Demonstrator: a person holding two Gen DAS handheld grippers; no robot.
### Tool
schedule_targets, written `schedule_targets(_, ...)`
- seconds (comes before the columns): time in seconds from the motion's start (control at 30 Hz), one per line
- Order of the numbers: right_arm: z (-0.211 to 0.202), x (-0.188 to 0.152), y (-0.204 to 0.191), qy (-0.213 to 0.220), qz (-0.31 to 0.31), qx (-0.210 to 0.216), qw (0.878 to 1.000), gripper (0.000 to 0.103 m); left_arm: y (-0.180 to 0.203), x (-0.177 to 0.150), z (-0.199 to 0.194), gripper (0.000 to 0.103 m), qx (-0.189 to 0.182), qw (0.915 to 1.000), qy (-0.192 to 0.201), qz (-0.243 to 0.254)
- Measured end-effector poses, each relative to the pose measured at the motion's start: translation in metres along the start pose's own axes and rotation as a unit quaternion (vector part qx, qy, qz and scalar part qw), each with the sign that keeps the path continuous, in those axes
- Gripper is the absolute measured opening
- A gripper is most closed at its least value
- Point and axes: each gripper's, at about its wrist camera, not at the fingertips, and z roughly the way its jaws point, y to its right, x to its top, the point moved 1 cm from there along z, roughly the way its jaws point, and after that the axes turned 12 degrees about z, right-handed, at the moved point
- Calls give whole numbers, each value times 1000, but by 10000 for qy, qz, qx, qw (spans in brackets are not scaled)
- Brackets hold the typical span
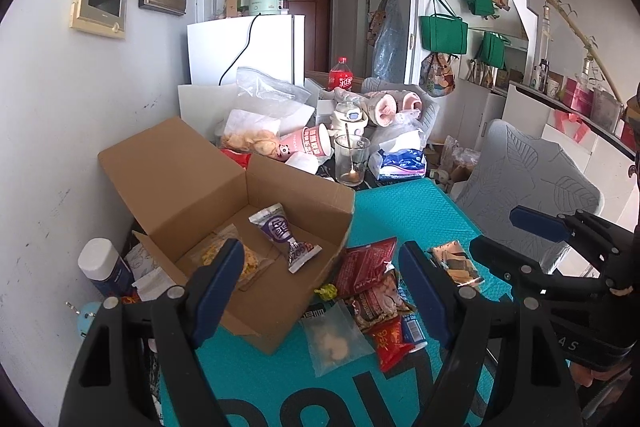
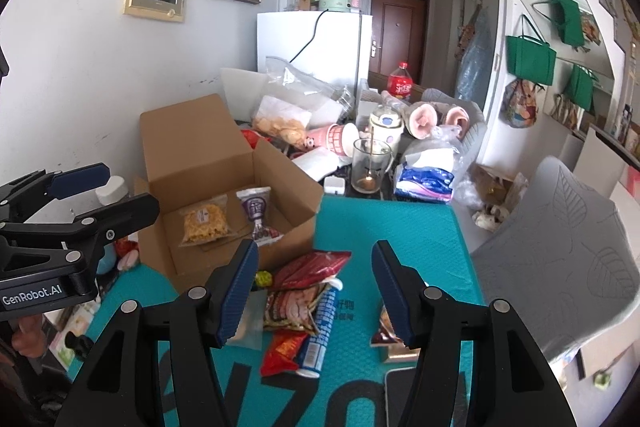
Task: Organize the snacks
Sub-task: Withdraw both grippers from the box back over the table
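both grippers, left gripper and right gripper, are held released and empty; the next loose snack, the red packet between the right jaws, is judged due for the cardboard box.

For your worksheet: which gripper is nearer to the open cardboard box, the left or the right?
Left. The left gripper hangs over the cardboard box's near corner; the right gripper hovers beside it, over the snack packets on the teal mat.
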Motion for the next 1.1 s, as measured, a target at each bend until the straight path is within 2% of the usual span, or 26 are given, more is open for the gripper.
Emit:
schedule_targets(0.33, 6, -43, 4, -302, 20, -122, 9995, 61, 16, -37, 9, 79, -260, 9992, -285, -62)
schedule_targets(0.6, 31, -82, 14, -831, 289, -9, 9961, 61, 21, -66, 31, 79, -453, 9967, -643, -201)
schedule_targets(0.87, 56, -110, 23, -1266, 510, 49, 9906, 61, 24, -91, 54, 79, -477, 9944, -900, -288)
schedule_targets(1.1, 83, -132, 32, -1658, 680, 122, 9837, 54, 25, -115, 80, 79, -617, 9898, -1189, -479)
